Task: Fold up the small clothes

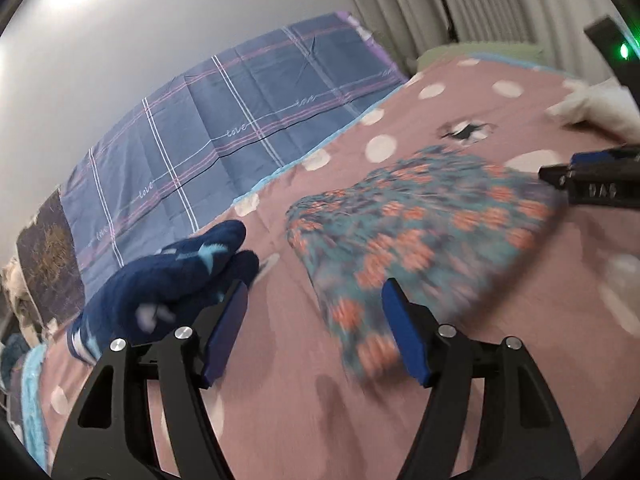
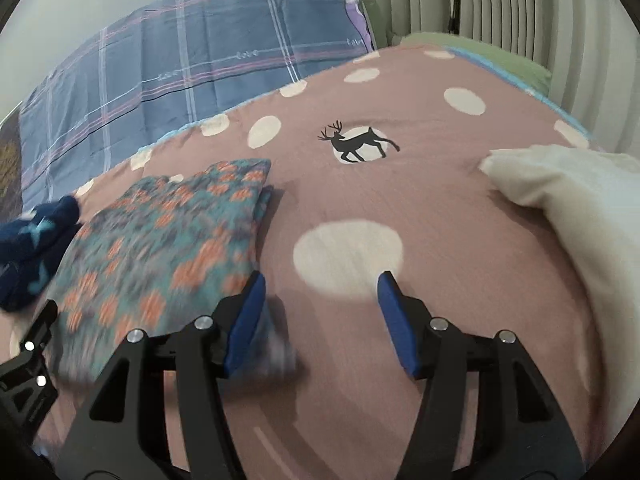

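A folded teal cloth with orange flowers point(image 1: 420, 232) lies on the pink dotted bedspread point(image 1: 280, 380); it also shows in the right wrist view point(image 2: 160, 240), blurred. My left gripper point(image 1: 314, 300) is open and empty, its right finger over the cloth's near edge. My right gripper point(image 2: 320, 304) is open and empty, just right of the cloth, left finger at its edge. The right gripper shows in the left wrist view point(image 1: 592, 180) at the cloth's far right side. A dark blue fleece piece with light blue stars point(image 1: 168, 280) lies left of the cloth.
A cream cloth point(image 2: 568, 208) lies at the right. A blue plaid pillow or cover point(image 2: 160, 72) leans against the wall behind. Curtains point(image 2: 500, 8) hang at the back right. A deer print point(image 2: 360, 144) marks the bedspread point(image 2: 440, 240).
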{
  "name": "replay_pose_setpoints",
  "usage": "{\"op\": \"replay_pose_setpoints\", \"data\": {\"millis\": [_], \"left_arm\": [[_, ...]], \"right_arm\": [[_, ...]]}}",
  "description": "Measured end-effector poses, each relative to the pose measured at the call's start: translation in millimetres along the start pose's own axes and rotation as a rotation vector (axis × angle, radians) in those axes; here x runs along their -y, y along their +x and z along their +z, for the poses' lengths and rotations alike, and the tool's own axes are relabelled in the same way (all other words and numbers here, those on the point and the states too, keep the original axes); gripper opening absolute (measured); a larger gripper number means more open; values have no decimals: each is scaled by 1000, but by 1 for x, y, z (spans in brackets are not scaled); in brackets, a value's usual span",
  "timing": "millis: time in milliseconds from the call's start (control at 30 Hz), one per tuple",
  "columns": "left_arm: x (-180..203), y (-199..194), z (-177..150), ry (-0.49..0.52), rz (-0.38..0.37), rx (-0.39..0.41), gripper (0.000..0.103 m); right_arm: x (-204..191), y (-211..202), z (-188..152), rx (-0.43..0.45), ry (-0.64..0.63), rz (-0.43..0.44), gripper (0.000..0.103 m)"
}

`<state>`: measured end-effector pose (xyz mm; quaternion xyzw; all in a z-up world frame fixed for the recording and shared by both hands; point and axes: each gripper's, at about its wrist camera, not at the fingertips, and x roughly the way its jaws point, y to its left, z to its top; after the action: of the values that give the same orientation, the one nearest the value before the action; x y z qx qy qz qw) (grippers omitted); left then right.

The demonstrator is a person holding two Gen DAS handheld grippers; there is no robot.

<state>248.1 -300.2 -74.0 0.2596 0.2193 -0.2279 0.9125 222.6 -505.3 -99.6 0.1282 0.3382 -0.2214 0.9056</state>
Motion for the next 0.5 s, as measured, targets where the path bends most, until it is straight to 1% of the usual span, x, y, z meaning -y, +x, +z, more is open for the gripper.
{"op": "replay_pose_setpoints", "data": {"millis": [67,100,133,167,200,233,267,333,367,433,500], "left_arm": [[-6,-32,-9,-43,-35,22,71],[-7,-46,-13,-61,-44,35,73],[-10,-62,-16,-79,-50,51,76],[-13,-76,-19,-94,-54,68,82],[-14,-101,-24,-104,-55,95,85],[-14,-118,-27,-108,-52,117,85],[-14,-137,-31,-115,-49,139,90],[-15,-169,-37,-145,-35,165,99],[-15,-185,-41,-166,-29,177,102],[-13,-218,-51,-208,-21,196,102],[-7,-245,-60,-229,-11,186,102]], "right_arm": [[-1,-29,-17,-1,-39,32,62],[-1,-44,-27,-3,-54,61,67],[-1,-63,-38,8,-66,95,68],[-1,-77,-46,19,-77,117,68],[-1,-101,-57,44,-95,139,70],[0,-124,-66,78,-105,148,75],[2,-148,-74,118,-107,156,78],[7,-186,-88,180,-96,175,92],[11,-212,-99,218,-83,190,94],[16,-244,-117,264,-62,201,99],[20,-278,-141,325,-43,171,101]]}}
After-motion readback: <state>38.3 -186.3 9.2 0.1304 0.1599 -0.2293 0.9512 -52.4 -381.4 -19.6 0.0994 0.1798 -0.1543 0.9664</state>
